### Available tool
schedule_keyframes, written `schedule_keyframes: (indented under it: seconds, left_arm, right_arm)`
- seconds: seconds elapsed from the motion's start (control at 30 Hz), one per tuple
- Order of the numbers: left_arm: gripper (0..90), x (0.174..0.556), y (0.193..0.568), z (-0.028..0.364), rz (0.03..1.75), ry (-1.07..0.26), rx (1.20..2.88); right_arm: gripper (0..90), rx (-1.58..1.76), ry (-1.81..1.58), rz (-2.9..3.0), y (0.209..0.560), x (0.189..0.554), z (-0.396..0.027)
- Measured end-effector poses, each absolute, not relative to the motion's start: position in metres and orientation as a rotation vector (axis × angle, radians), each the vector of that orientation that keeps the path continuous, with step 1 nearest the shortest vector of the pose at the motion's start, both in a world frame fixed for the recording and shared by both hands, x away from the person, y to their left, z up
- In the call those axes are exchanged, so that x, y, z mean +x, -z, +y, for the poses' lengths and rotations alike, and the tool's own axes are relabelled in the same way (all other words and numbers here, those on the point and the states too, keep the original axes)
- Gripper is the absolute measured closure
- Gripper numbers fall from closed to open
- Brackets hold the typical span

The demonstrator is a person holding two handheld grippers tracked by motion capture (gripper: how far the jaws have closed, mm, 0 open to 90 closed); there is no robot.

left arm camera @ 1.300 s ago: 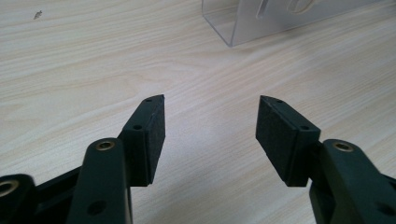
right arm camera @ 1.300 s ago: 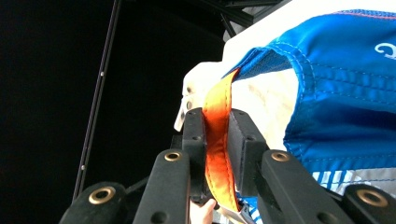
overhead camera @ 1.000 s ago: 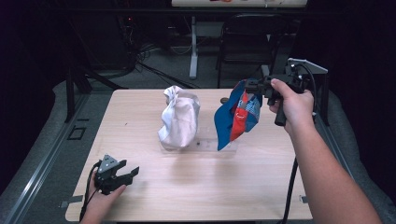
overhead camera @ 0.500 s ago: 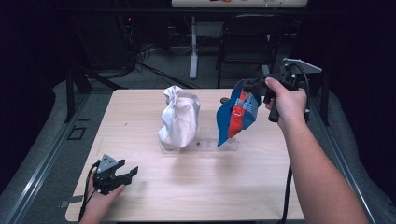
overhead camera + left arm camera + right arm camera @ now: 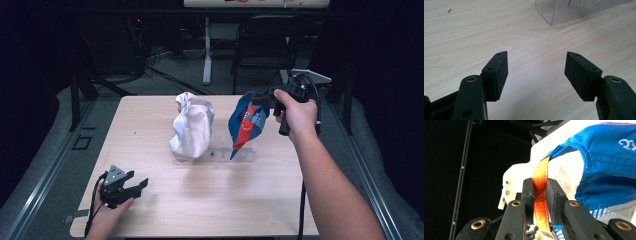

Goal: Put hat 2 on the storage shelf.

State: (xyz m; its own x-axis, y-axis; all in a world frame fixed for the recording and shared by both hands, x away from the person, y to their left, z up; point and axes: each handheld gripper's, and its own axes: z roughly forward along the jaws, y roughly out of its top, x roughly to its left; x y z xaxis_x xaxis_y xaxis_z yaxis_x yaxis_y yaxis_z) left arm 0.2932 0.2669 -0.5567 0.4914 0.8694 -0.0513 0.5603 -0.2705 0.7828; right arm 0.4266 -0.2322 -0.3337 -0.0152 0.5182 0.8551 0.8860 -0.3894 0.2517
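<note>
A blue and red cloth bag (image 5: 246,121) hangs in the air over the table's right side. My right gripper (image 5: 264,98) is shut on its orange strap (image 5: 540,195), which runs up between the two black pads. The bag's lower tip hangs just above a clear plastic stand (image 5: 235,152). A white cloth bag (image 5: 191,125) stands bunched on the left part of that stand. My left gripper (image 5: 139,186) rests on the table at the front left, jaws open and nothing between its pads (image 5: 499,75). A corner of the clear plastic stand (image 5: 564,11) lies ahead of it.
The wooden table (image 5: 165,210) has bare surface in front and to the left of the stand. Beyond its far edge stand a dark chair (image 5: 267,42) and cables on the floor. A metal rail (image 5: 45,175) runs along the left side.
My right gripper has moved down and a little toward the table's middle with the blue bag, so the bag's tip now hangs nearer the stand. The left gripper has stayed in place.
</note>
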Motion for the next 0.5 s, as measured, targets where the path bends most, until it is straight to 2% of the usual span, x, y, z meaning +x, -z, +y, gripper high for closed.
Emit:
schedule_keyframes:
  seconds: [0.5]
  left_arm:
    - [36.1, 0.294, 0.559, 0.265, 1.172, -0.518, 1.950]
  right_arm:
    - [77.5, -1.919, 1.320, -1.511, 0.351, 0.423, -0.236]
